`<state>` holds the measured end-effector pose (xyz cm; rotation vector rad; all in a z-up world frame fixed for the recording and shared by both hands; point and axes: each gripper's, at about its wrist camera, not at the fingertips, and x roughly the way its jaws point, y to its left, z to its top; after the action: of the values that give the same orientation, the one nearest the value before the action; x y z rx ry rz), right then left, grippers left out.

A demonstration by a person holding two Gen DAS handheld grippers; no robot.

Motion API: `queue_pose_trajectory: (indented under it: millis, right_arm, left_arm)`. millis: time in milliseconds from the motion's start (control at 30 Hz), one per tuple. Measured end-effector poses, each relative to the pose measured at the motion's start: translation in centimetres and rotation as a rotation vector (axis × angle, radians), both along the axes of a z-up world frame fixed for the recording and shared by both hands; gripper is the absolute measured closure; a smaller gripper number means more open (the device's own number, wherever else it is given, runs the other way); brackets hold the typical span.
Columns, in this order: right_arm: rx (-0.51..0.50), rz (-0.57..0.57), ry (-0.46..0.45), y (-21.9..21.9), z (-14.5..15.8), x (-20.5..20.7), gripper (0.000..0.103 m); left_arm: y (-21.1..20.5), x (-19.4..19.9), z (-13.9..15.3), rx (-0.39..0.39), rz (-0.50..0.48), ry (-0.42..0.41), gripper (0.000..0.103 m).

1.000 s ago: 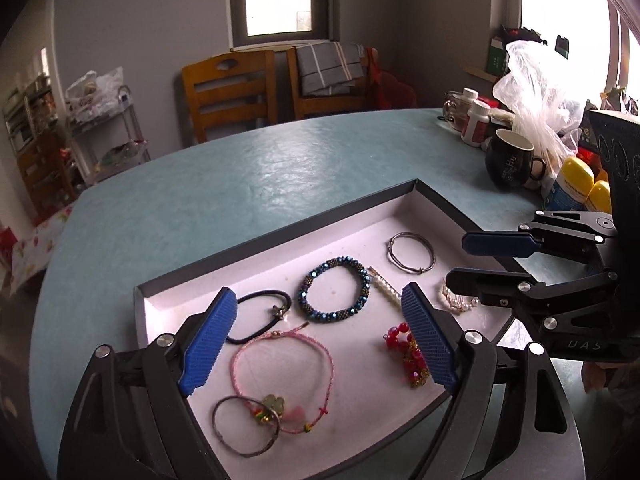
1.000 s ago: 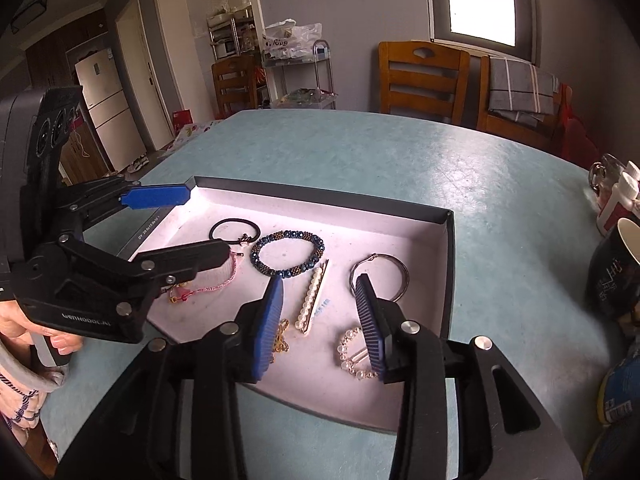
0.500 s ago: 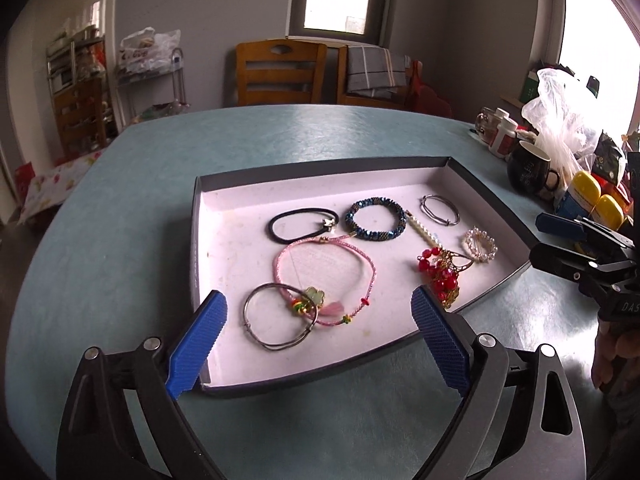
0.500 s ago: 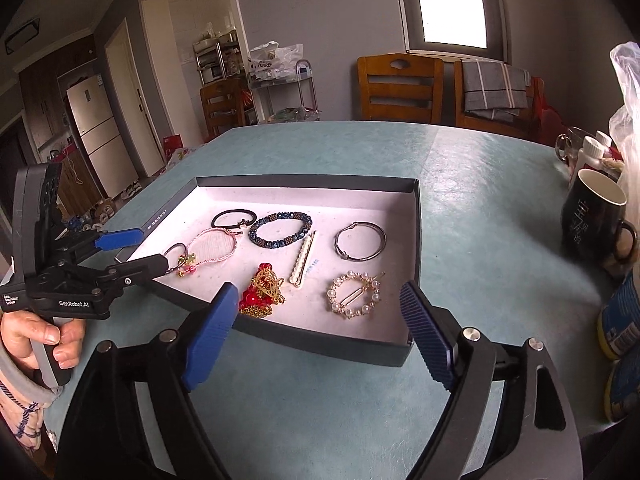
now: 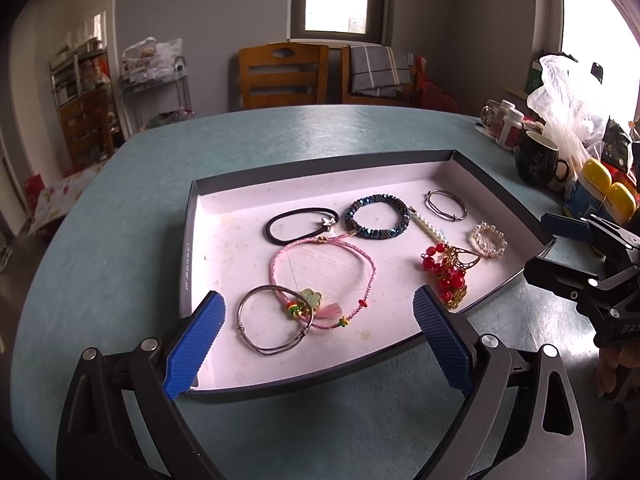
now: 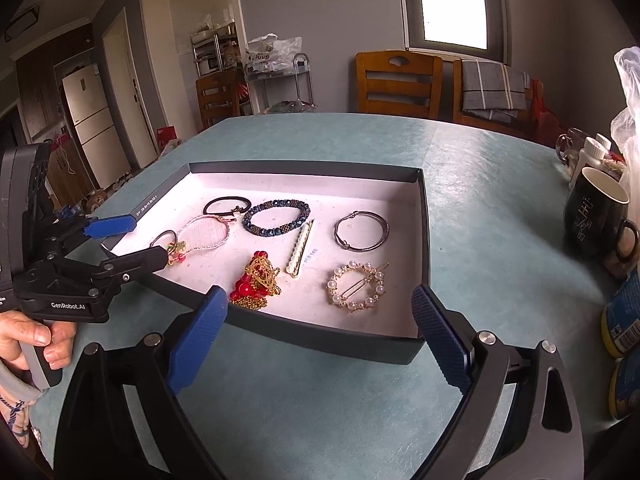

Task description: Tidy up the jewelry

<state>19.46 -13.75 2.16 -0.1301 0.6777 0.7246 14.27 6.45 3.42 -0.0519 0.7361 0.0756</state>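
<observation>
A shallow dark tray [image 5: 188, 248] with a white floor holds the jewelry. In it lie a black hair tie [image 5: 328, 223], a blue beaded bracelet [image 5: 380, 234], a pink cord bracelet [image 5: 374, 276], a red bead and gold piece [image 5: 448, 276] and a pearl ring clip [image 6: 357, 287]. My left gripper [image 5: 318, 296] hangs open at the tray's near edge, with nothing between its fingers. At the near right corner my right gripper [image 6: 319, 294] has its jaws opening wide, and they are empty too. The pearl ring clip lies just beyond it.
A dark mug [image 6: 596, 212], pill bottles [image 5: 510, 126], a plastic bag [image 5: 568, 100] and yellow-capped containers [image 5: 600, 184] crowd the table's right side. Two wooden chairs [image 5: 284, 76] stand behind the teal table [image 5: 120, 220]. A hand [image 6: 36, 340] grips the left gripper's handle.
Both grippers have drawn back from over the tray to its near edge. The right gripper's jaws went from narrow to wide open. The jewelry has stayed in place.
</observation>
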Motion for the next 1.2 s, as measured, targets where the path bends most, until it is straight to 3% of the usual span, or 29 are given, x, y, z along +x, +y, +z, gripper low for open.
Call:
queue_pose_trajectory:
  millis: [433,733,1200]
  right_arm:
    - [-0.104,-0.002,-0.013,1.6,-0.7,0.0,0.006]
    - [-0.027,0.021,0.02,0.7,-0.6,0.5,0.006]
    - [-0.029,0.021,0.018,0.7,-0.5,0.4,0.005]
  left_arm:
    - [0.4,0.1,-0.1,-0.025,0.001,0.011,0.003]
    - [0.4,0.2,-0.1,-0.026,0.001,0.011,0.003]
    - [0.4,0.1,-0.1,-0.026,0.001,0.011,0.003]
